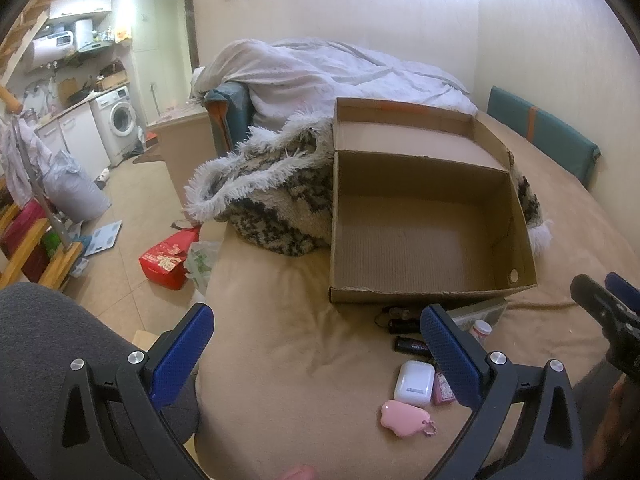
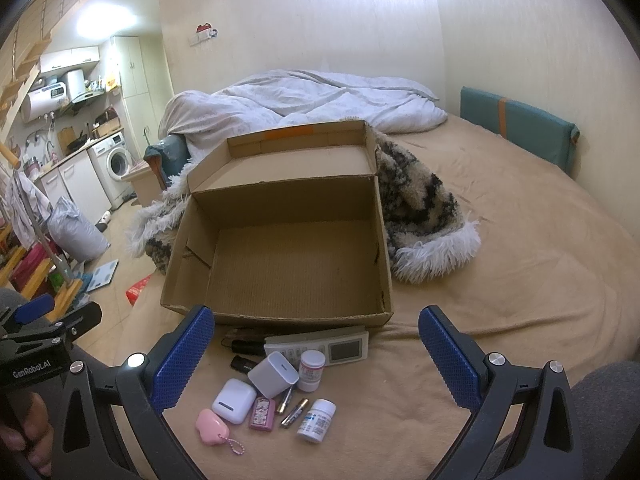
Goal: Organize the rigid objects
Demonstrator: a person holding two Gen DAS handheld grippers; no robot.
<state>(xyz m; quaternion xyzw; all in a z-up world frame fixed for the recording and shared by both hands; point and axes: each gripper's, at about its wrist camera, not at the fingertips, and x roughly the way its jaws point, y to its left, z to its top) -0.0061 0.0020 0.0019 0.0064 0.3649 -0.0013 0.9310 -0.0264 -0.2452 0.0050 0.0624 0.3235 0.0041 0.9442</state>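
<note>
Small items: a loose cluster lies on the tan bedsheet (image 2: 500,280) just in front of the cardboard box (image 2: 280,264); none is inside it.
Right-wrist view: shows the whole cluster: white earbud case (image 2: 234,401), pink charm with a bead chain (image 2: 211,432), pink patterned case (image 2: 263,413), white charger cube (image 2: 273,374), two batteries (image 2: 294,412) side by side, two white pill bottles, one upright (image 2: 312,370) and one lying (image 2: 316,420), black stick (image 2: 242,364), and a grey remote control (image 2: 320,347) touching the box's front wall.
Left-wrist view: only part of that shows: the earbud case (image 1: 413,381), the pink charm (image 1: 401,419), the patterned case (image 1: 443,391), dark cylinders (image 1: 412,345) and a bottle cap (image 1: 480,327); the right finger (image 1: 452,360) hides the rest.
Box: its lid stands open at the back and the inside is bare cardboard; a round hole in the side wall (image 1: 513,276) shows only from the left wrist.
Left gripper (image 1: 316,356): jaws spread wide, nothing between them, hovering over the sheet left of the cluster.
Right gripper (image 2: 316,360): jaws released and wide, empty, framing the cluster from above.
Behind the box: a shaggy black-and-white throw (image 2: 420,208) and a rumpled white duvet (image 2: 312,100).
Off the bed: a washing machine (image 1: 122,118) and a red bag (image 1: 168,258) on the floor, the bag far clearer from the left wrist.
</note>
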